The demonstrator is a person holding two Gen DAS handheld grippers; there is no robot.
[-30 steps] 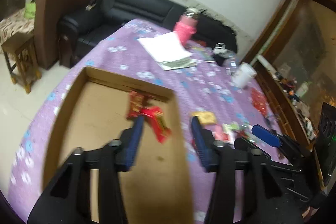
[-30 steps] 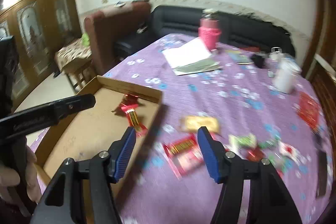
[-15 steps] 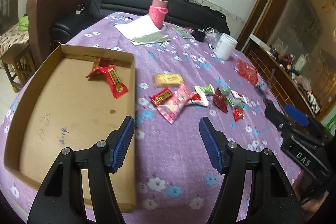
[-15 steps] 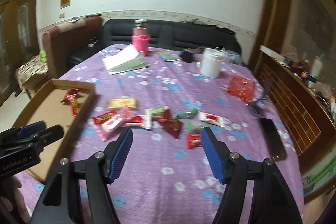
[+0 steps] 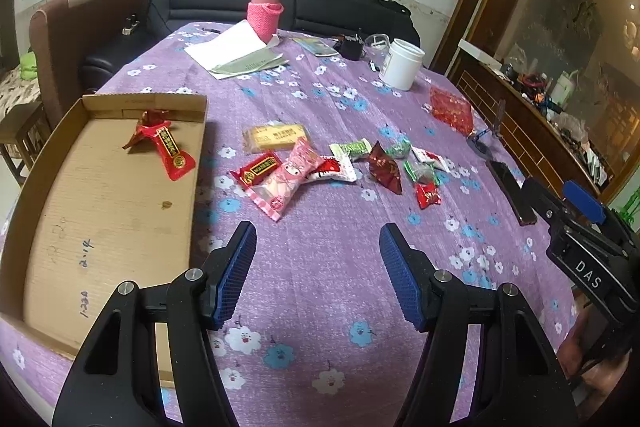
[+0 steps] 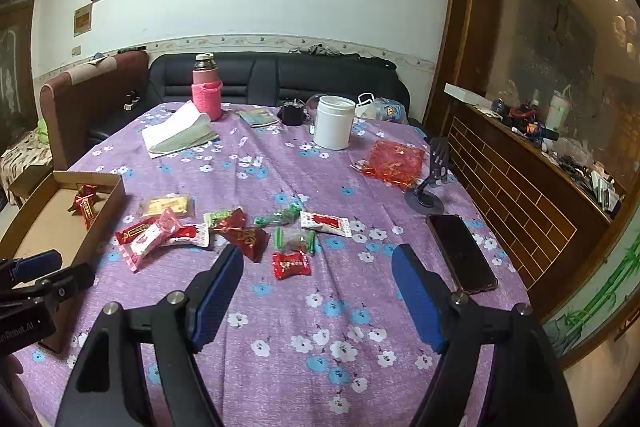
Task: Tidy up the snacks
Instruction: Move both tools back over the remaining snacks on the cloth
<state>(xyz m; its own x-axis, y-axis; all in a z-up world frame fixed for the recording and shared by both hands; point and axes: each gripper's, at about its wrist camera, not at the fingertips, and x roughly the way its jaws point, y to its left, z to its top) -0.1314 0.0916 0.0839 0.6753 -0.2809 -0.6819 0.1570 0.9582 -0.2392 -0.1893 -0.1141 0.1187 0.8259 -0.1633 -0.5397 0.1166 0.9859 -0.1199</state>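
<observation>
A shallow cardboard box (image 5: 48, 163) (image 6: 116, 199) lies on the left of the purple flowered tablecloth, with red-wrapped snacks (image 5: 162, 143) (image 6: 85, 205) in its far end. Several loose snack packets (image 5: 288, 171) (image 6: 240, 235) are scattered in the middle of the table, among them a pink packet, a yellow bar (image 5: 276, 138) and a small red candy (image 6: 291, 264). My left gripper (image 5: 318, 233) is open over bare cloth, short of the packets. My right gripper (image 6: 318, 261) hovers just short of the small red candy; its jaws are opening and hold nothing.
A black phone (image 6: 460, 251) and a small stand (image 6: 430, 187) lie on the right. At the far side stand a white jar (image 6: 334, 123), a pink-sleeved bottle (image 6: 206, 91), papers (image 6: 176, 133) and a red mesh bag (image 6: 394, 161). A sofa stands behind, a wooden cabinet to the right.
Both views have swung right, away from the cardboard box and over to the scattered packets. The right gripper's fingers stand wider apart than before.
</observation>
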